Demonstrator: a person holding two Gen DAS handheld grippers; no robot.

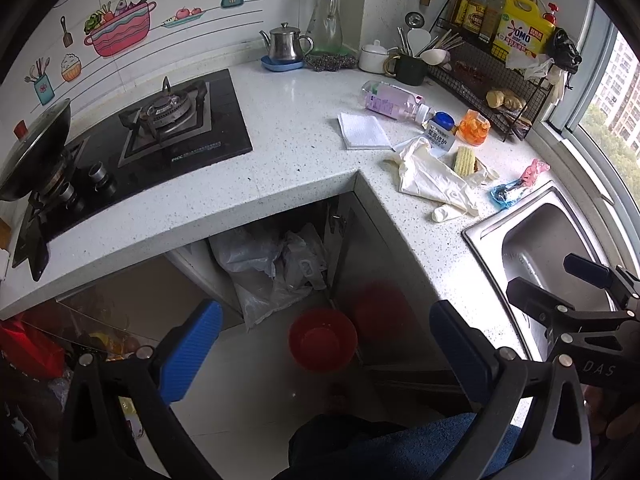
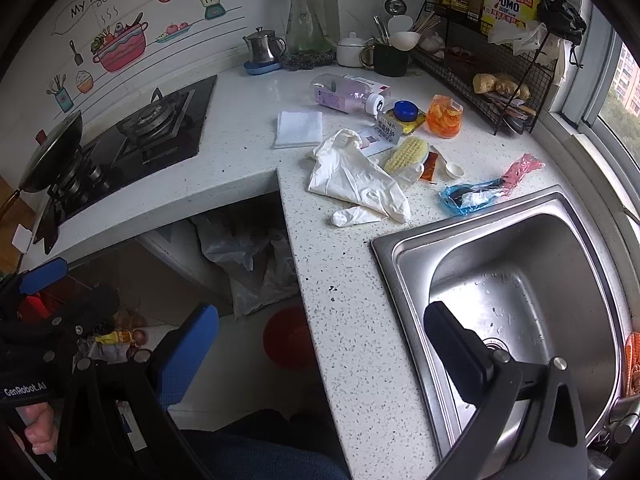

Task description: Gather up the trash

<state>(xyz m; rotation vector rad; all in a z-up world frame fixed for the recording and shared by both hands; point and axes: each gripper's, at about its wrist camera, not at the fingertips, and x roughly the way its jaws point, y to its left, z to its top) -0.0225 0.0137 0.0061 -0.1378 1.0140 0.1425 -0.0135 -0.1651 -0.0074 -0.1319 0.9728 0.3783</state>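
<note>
Trash lies on the speckled counter (image 1: 304,148): a white rubber glove (image 1: 430,178) (image 2: 356,178), a folded napkin (image 1: 362,130) (image 2: 299,128), an empty plastic bottle on its side (image 1: 394,100) (image 2: 346,92), a blue wrapper (image 1: 508,194) (image 2: 468,198), a pink wrapper (image 1: 534,170) (image 2: 522,166) and an orange packet (image 1: 474,126) (image 2: 444,116). A red bin (image 1: 322,338) (image 2: 286,340) stands on the floor below. My left gripper (image 1: 326,356) is open and empty above the bin. My right gripper (image 2: 320,356) is open and empty over the counter edge by the sink.
A steel sink (image 2: 516,280) (image 1: 536,248) is at the right. A gas hob (image 1: 168,128) with a wok (image 1: 36,144) is at the left. A kettle (image 1: 285,44), jug, cups and a wire rack (image 1: 492,80) with bottles line the back. Plastic bags (image 1: 272,268) sit under the counter.
</note>
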